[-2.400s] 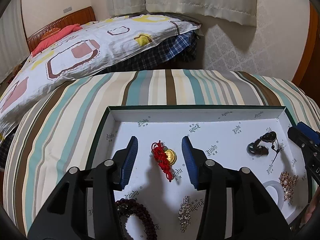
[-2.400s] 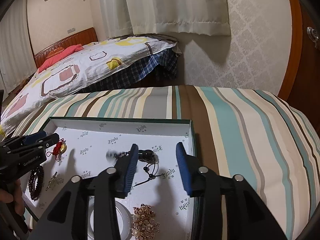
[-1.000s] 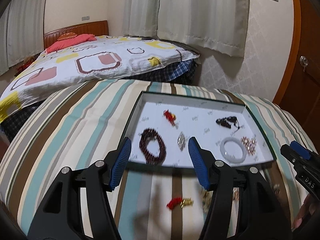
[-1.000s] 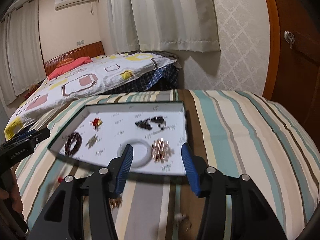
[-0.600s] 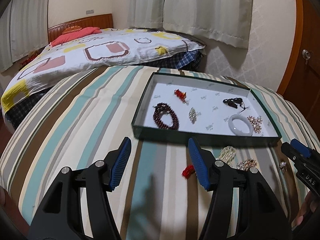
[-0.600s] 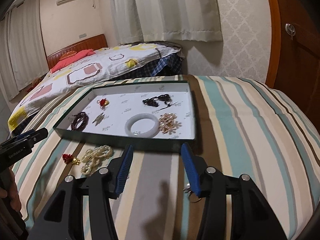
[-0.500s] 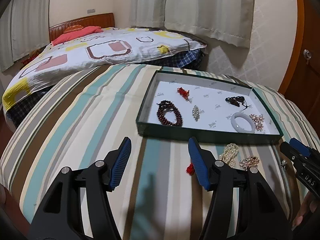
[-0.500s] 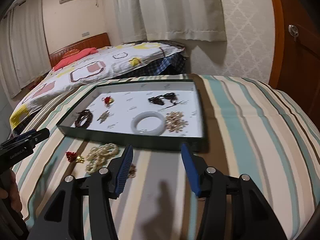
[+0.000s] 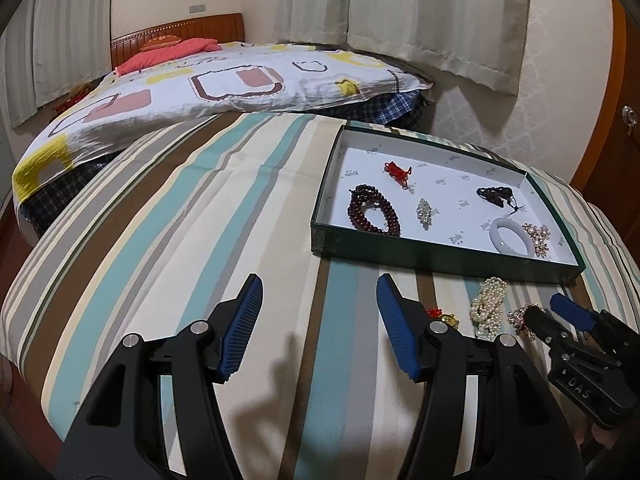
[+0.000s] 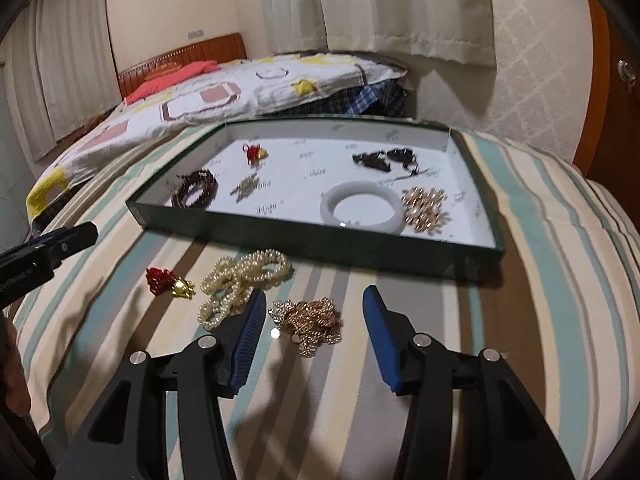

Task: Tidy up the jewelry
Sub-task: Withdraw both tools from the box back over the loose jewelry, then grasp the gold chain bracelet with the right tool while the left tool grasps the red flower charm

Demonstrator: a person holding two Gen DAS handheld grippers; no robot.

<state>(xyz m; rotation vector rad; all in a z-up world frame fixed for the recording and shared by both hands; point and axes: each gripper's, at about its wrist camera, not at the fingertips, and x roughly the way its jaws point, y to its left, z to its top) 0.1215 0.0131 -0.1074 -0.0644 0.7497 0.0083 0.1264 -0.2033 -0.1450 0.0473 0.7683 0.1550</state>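
Right gripper [image 10: 314, 316], black-framed with blue ribbed pads, hangs with its jaws parted and nothing clamped, straddling a tangled gold-coloured chain brooch [image 10: 308, 322] that lies on the striped bedspread [image 10: 540, 280] just in front of the shallow dark green box with a white lining [image 10: 320, 246]. Left gripper [image 9: 318, 312] is likewise open and empty over bare cloth, well to the left of the loose pieces. Beside the gold tangle lie a cream pearl strand [image 10: 240, 280] and a small red knotted charm with a gold bead [image 10: 168, 282]; inside the box sit a white jade-like bangle [image 10: 362, 208], dark red beads [image 10: 196, 192] and others.

The step looks like picking up the gold piece. To do it well, lower the pads to the cloth on either side of the heap's thickest part, keeping the left pad clear of the pearls, which seem nearly to touch it, though the blur makes that hard to judge. Close gently, lift straight, and carry it over the box wall.
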